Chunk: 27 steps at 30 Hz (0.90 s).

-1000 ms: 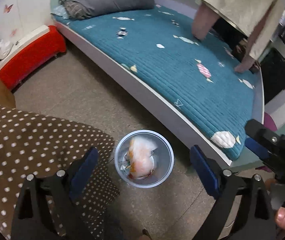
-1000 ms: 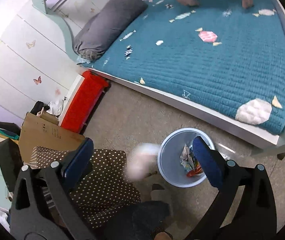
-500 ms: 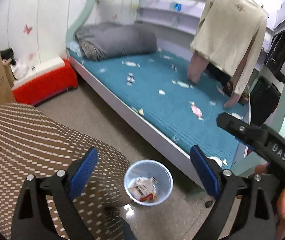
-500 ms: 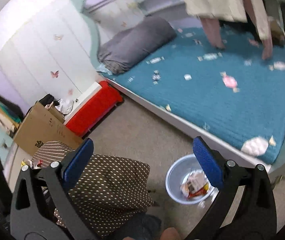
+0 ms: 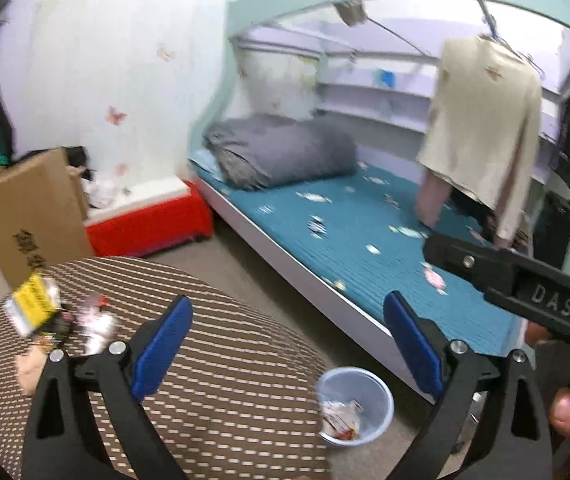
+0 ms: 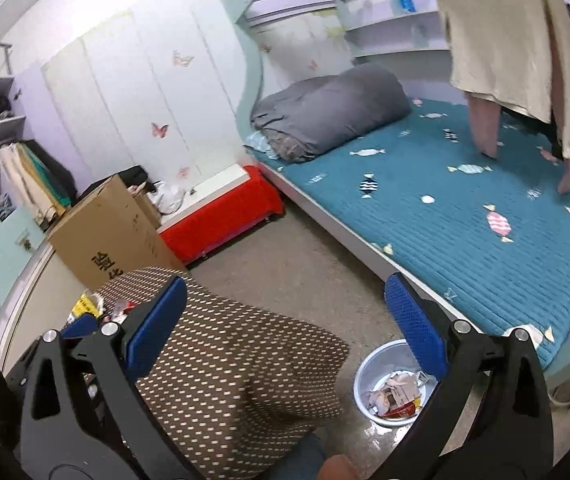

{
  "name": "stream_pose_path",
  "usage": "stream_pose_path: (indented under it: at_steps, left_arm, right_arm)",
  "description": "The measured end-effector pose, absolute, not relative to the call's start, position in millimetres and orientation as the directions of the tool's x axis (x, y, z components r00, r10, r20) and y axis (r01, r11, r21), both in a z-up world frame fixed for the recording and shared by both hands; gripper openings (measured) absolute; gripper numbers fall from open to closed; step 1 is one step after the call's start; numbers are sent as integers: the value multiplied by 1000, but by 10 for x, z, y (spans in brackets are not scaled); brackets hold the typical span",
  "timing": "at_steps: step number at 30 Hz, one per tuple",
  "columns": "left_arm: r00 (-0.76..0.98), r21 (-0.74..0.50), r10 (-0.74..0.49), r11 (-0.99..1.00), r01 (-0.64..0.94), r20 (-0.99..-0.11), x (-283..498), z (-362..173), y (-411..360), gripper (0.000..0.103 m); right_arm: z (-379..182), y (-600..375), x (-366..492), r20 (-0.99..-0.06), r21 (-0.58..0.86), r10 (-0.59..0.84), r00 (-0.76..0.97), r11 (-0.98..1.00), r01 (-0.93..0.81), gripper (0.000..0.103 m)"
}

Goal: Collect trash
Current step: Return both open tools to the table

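A small pale blue bin [image 5: 355, 406] with crumpled wrappers in it stands on the floor between the table and the bed; it also shows in the right wrist view [image 6: 391, 384]. Loose trash, a yellow packet [image 5: 31, 308] and several wrappers [image 5: 93, 322], lies at the far left of the brown polka-dot table [image 5: 221, 380]; the trash also shows in the right wrist view [image 6: 89, 306]. My left gripper [image 5: 287, 344] is open and empty, above the table's right part. My right gripper [image 6: 285, 324] is open and empty, above the table edge and floor.
A bed with a teal quilted cover [image 6: 465, 208] and a grey rolled duvet [image 6: 329, 112] fills the right side. A red bench [image 6: 221, 216] and a cardboard box [image 6: 109, 232] stand by the wall. A beige garment [image 5: 481, 128] hangs over the bed.
Both grippers have tilted up and back from the bin. A wrapper that was falling into the bin now lies in it. The table's trash has come into view at the left.
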State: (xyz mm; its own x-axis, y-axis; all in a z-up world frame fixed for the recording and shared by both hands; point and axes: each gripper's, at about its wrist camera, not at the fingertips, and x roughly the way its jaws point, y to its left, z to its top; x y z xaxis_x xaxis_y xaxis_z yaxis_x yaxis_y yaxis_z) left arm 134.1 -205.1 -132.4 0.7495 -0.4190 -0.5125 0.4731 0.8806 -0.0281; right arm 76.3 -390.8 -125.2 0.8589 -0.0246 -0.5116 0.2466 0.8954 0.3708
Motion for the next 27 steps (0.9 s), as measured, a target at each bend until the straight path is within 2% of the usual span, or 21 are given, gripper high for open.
stream_pose_path:
  at_steps: [8, 19, 27]
  left_arm:
    - [813, -34, -333, 932, 361, -477, 1311, -1175, -1290, 94]
    - [837, -59, -111, 994, 94, -535, 1402, -1229, -31, 94]
    - [813, -75, 39, 992, -101, -581, 1521, -1404, 850, 94]
  right_arm:
    - [-1080, -3372, 955, -511, 323, 44, 859, 935, 145, 97]
    - [-979, -2633, 1303, -521, 268, 144, 841, 963, 1, 97]
    - [-1087, -2181, 1620, -562, 241, 188, 805, 969, -58, 97]
